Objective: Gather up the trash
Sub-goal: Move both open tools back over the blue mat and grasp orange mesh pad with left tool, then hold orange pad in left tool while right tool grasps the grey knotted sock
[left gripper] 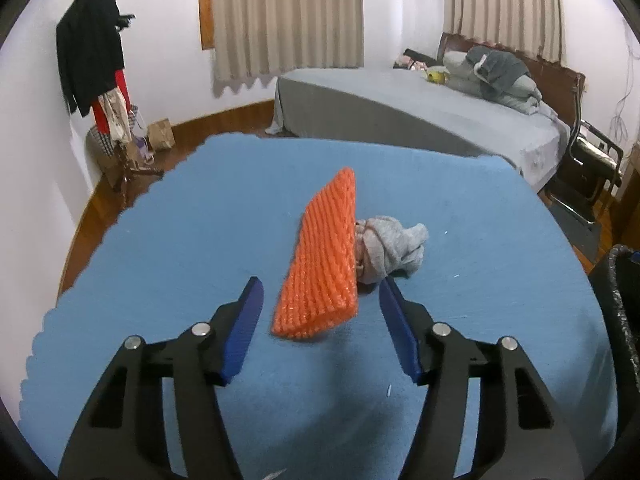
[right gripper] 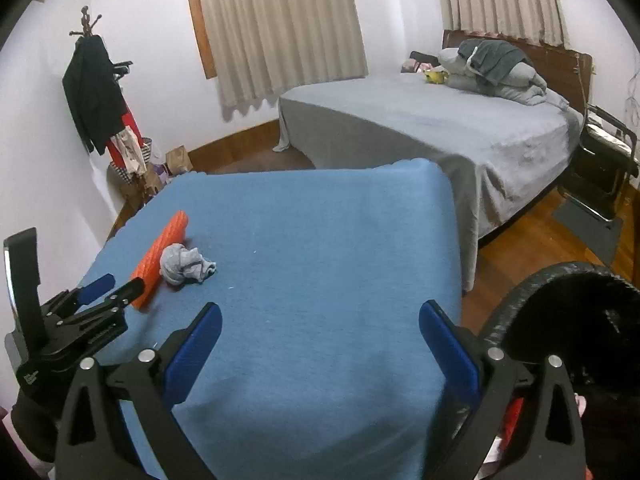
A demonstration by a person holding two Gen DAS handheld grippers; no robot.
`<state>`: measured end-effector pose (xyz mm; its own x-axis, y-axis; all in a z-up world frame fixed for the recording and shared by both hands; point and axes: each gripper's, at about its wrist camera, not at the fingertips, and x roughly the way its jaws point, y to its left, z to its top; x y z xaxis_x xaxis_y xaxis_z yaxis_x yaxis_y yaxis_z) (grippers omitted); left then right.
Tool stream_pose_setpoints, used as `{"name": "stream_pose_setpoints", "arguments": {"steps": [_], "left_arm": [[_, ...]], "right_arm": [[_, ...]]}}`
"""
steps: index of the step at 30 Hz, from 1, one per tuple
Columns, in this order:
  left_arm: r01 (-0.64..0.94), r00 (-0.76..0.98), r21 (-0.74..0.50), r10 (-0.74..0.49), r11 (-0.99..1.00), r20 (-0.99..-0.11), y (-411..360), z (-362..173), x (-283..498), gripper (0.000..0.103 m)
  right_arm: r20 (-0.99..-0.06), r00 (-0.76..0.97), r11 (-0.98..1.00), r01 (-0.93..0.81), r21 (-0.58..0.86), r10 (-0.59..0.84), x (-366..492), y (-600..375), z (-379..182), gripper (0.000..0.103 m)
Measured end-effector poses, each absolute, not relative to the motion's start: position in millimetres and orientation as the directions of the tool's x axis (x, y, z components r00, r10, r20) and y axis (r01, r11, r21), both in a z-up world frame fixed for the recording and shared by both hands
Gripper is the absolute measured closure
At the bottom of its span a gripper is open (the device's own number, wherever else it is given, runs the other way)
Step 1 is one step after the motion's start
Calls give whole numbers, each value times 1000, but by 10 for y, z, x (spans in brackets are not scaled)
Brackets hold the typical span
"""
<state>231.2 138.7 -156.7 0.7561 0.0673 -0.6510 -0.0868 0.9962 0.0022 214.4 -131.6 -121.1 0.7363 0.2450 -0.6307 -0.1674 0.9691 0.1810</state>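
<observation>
Jaws of the left gripper (left gripper: 320,304) are standing apart astride the orange foam-net sleeve (left gripper: 320,260), not yet pinching. Closing here is risking snagging the crumpled grey cloth (left gripper: 388,248) touching it; the right gripper (right gripper: 320,320) is hanging wide and empty over the blue-covered desk (right gripper: 320,240).

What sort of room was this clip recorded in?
Most likely a home bedroom: a bed with grey covers and piled bedding, curtained windows, and a coat stand hung with clothes. The work surface is a table under a blue cloth.
</observation>
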Motion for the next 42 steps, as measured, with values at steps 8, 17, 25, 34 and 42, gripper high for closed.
{"name": "stream_pose_setpoints", "arguments": {"steps": [8, 17, 25, 34, 42], "left_arm": [[-107, 707, -41, 48, 993, -706, 1545, -1758, 2569, 65], [-113, 733, -69, 37, 991, -679, 1682, -1674, 2530, 94], [-175, 743, -43, 103, 984, -661, 1998, -1552, 2392, 94], [-261, 730, -23, 182, 965, -659, 2427, -1533, 2286, 94], [-286, 722, -24, 199, 958, -662, 2570, -1520, 2221, 94]], "right_arm": [[-650, 721, 971, -167, 173, 240, 2241, -1219, -1300, 6], [-651, 714, 966, -199, 165, 258, 2354, -991, -1297, 6], [-638, 695, 943, -264, 203, 332, 2572, -519, -1318, 6], [-661, 650, 925, -305, 225, 375, 2884, -11, -1458, 6], [-720, 596, 927, -320, 193, 356, 3131, 311, -1675, 8]]}}
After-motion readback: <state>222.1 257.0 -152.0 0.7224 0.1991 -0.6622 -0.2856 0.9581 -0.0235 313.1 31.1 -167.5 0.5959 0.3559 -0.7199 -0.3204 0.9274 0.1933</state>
